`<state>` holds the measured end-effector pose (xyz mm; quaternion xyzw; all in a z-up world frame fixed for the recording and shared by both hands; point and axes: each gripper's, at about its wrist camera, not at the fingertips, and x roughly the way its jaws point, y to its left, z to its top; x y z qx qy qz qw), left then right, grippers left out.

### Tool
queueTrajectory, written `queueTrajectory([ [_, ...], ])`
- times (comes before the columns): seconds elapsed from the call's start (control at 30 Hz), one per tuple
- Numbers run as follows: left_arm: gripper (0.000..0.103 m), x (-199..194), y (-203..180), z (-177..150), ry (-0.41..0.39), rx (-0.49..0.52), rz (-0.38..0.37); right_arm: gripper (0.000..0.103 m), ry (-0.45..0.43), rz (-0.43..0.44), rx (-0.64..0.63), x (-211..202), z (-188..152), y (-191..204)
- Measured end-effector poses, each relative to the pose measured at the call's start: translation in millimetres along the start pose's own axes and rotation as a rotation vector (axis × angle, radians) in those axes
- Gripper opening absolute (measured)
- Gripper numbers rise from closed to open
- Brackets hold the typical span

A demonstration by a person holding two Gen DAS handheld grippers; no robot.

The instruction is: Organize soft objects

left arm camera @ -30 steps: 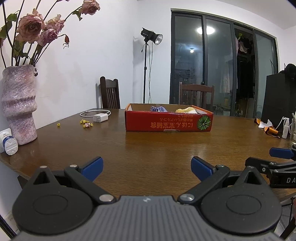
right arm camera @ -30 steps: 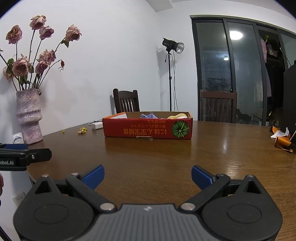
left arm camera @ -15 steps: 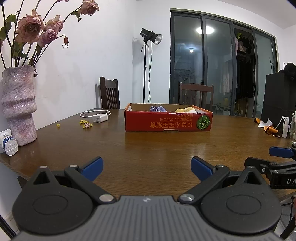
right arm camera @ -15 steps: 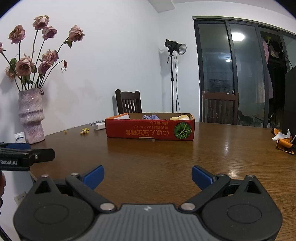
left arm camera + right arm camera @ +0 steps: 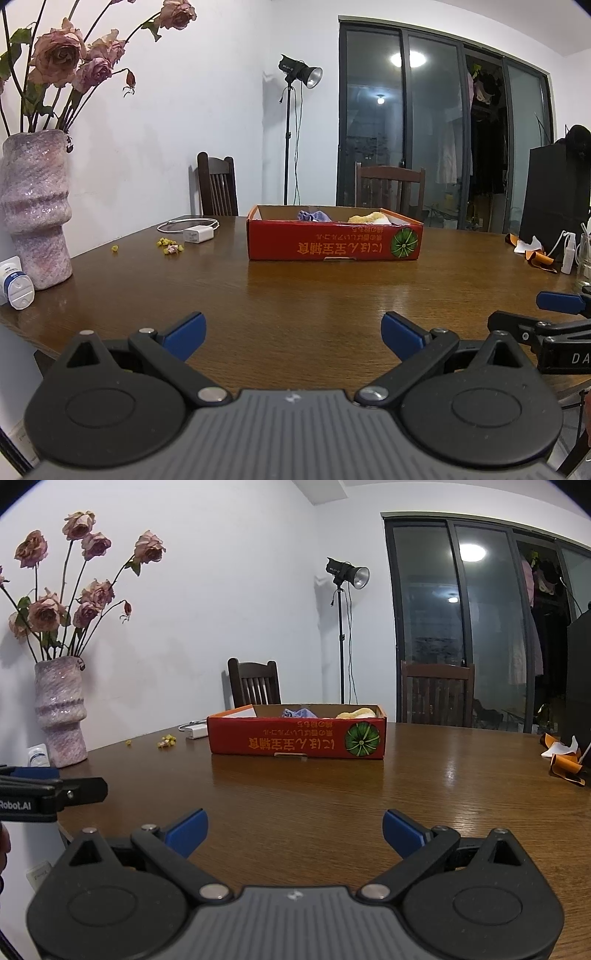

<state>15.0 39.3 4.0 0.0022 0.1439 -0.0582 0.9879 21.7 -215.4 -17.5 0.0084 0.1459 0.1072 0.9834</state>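
both claws (image 5: 291, 332) (image 5: 293, 829) spread, empty; soft items (image 5: 314, 216) half hidden inside red box (image 5: 332, 247)

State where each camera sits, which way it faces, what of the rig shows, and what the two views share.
Left wrist: sits on the left gripper, low at the table's near edge, facing the red box; the right gripper's side shows at right.
Right wrist: sits on the right gripper, facing the same box; the left gripper's side shows at left.
Shared: box, vase, table, both grippers open.
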Motion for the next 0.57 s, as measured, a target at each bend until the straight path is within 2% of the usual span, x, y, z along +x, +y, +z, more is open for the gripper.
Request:
queueTrajectory([
  [0.57,0.103,-7.8,-3.8,-0.8,-0.05,0.006,-0.024,0.102,-0.011,0.002,-0.003,-1.5,0.6,-0.8],
])
